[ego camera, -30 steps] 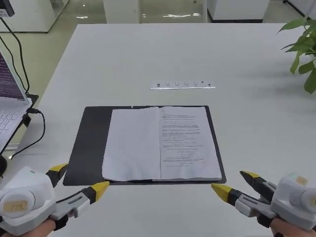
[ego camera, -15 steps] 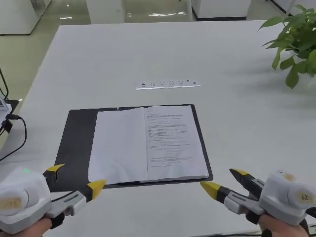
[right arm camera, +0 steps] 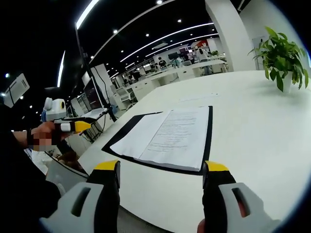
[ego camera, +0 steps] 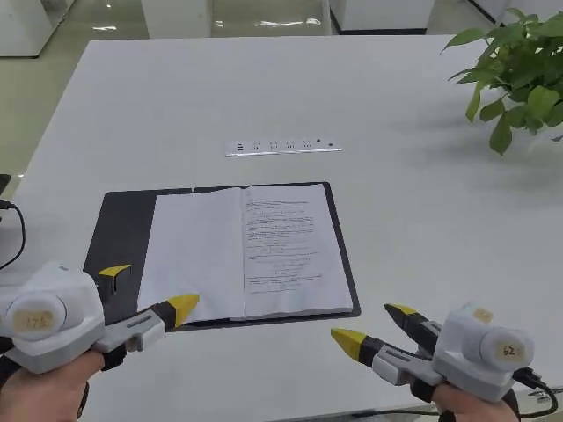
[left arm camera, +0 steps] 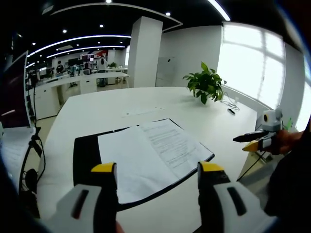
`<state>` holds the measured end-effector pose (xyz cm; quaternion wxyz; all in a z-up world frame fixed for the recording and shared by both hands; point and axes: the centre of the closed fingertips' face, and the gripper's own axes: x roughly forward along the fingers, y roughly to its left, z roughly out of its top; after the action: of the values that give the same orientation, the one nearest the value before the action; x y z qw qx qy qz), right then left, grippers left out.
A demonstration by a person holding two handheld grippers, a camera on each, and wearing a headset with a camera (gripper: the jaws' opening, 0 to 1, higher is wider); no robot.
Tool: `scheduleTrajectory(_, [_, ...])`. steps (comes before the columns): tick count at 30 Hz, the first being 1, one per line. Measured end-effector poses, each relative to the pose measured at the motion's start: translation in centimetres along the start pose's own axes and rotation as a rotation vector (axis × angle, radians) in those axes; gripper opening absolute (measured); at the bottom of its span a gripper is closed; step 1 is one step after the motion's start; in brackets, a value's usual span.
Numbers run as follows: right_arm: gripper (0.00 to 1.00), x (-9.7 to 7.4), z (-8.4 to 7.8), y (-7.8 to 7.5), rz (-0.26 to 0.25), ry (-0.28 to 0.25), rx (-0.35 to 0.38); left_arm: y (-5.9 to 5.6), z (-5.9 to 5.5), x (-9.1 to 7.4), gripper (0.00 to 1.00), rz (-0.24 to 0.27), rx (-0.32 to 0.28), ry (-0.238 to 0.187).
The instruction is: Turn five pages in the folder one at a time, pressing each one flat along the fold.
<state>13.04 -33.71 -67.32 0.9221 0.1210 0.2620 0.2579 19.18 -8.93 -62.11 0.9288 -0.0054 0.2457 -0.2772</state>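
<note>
Though near the folder (ego camera: 202, 255), left claw (ego camera: 149, 288) and right claw (ego camera: 373, 323) gape.

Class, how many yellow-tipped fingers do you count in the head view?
4: two on the left gripper by the folder's near-left corner, two on the right gripper off its near-right corner.

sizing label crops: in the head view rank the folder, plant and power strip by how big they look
1. folder
2. plant, cut off by the frame edge, farther away
3. power strip, farther away
</note>
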Motion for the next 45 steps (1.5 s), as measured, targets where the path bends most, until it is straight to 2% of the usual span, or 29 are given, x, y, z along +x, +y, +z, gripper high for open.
scheduleTrajectory(5, [0.71,0.1,-0.1,0.1,0.015,0.016,-0.001,-1.7,1.1,1.6,0.65,-0.047,0.021,-0.007])
scheduleTrajectory(11, [0.71,0.1,-0.3,0.2,0.03,0.023,0.001,-3.6,1.1,3.3,0.65,-0.092,0.055,0.017])
scheduleTrajectory(15, [0.71,0.0,-0.6,0.5,0.056,0.031,0.011,-4.6,0.5,4.0,0.65,-0.115,0.073,0.04])
scheduleTrajectory(18, [0.71,-0.1,-0.8,0.6,0.062,0.037,0.008,-5.5,-0.2,4.7,0.65,-0.137,0.085,0.069])
scheduleTrajectory(22, [0.73,-0.2,-1.2,0.5,0.069,0.053,0.004,-6.5,-0.6,5.8,0.65,-0.162,0.097,0.087])
scheduleTrajectory(30, [0.75,-0.7,-1.7,0.2,0.082,0.076,0.009,-8.0,-1.1,7.6,0.64,-0.21,0.111,0.122])
scheduleTrajectory(32, [0.75,-0.8,-1.6,0.2,0.088,0.068,0.017,-8.3,-1.1,8.0,0.64,-0.22,0.114,0.127])
scheduleTrajectory(38, [0.75,-0.7,-1.4,-0.1,0.091,0.063,0.03,-9.3,-2.2,9.3,0.64,-0.262,0.144,0.175])
scheduleTrajectory(43, [0.75,-0.6,-1.6,-0.4,0.094,0.075,0.033,-10.1,-2.5,10.6,0.64,-0.295,0.148,0.192])
scheduleTrajectory(45, [0.75,-0.5,-1.8,-0.6,0.094,0.085,0.034,-10.5,-2.7,11.6,0.64,-0.312,0.157,0.2])
